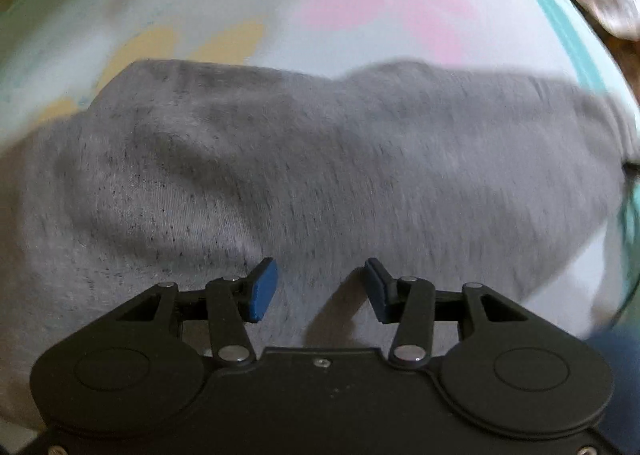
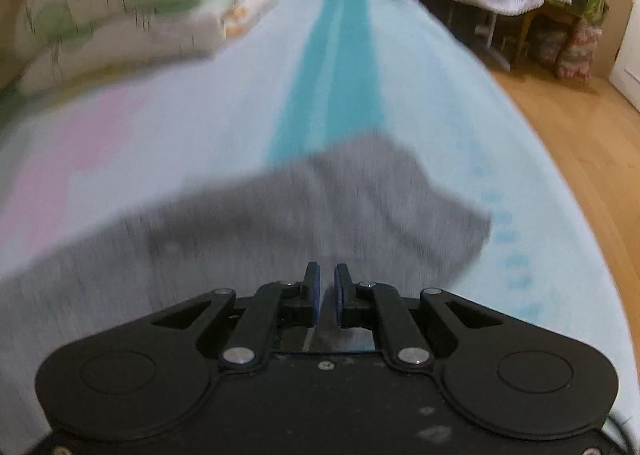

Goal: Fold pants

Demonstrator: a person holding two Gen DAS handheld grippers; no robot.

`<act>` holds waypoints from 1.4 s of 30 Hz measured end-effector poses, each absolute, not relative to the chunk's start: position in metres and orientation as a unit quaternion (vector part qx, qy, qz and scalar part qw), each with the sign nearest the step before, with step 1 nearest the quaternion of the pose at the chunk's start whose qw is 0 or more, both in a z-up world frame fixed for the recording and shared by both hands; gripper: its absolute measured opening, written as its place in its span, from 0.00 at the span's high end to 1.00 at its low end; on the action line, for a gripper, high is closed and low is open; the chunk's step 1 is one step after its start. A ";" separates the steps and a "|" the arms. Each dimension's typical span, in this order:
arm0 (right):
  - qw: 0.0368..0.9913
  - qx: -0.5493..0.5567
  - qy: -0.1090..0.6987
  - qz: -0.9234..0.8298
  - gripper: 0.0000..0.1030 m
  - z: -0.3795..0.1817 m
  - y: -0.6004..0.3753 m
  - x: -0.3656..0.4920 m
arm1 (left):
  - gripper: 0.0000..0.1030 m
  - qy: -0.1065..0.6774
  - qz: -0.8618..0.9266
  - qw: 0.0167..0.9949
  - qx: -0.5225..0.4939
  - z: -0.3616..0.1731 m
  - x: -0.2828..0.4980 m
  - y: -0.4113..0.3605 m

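Grey pants (image 1: 320,175), one pair, are spread on the bed (image 2: 400,75); left gripper (image 1: 321,287) jaws are apart, right gripper (image 2: 327,287) jaws are clamped on the fabric.

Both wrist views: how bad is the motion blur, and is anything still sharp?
Left wrist view: the gray pants are streaked on the right, with knit texture readable lower left; the left gripper is crisp. Right wrist view: pants and bedsheet are smeared; only the right gripper is sharp.
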State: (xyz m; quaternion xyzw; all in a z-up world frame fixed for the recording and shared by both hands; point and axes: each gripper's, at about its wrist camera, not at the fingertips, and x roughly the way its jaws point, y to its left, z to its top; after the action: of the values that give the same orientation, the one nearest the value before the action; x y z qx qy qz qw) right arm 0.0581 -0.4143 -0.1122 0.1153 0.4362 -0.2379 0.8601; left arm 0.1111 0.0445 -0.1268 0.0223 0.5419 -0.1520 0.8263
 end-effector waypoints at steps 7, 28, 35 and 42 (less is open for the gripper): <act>0.864 0.098 0.431 -0.241 0.93 -0.114 -0.409 0.057 | 0.47 0.502 -0.132 0.854 0.028 -0.075 0.138 0.072; 0.918 0.027 0.396 0.013 0.82 -0.077 -0.218 0.112 | 0.44 0.554 -0.010 0.832 -0.004 -0.090 0.268 0.113; 0.906 -0.005 0.422 0.035 0.82 -0.091 -0.199 0.112 | 0.43 0.595 -0.012 0.801 0.068 -0.113 0.276 0.104; 0.903 -0.002 0.428 0.033 0.82 -0.095 -0.208 0.110 | 0.43 0.602 -0.045 0.790 0.106 -0.111 0.251 0.101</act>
State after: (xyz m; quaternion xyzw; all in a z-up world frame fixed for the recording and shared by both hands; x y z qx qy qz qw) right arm 0.1100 -0.2078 -0.0950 -0.0018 0.4282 0.0326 0.9031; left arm 0.2508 0.1015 -0.1110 0.1062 0.6016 -0.0449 0.7904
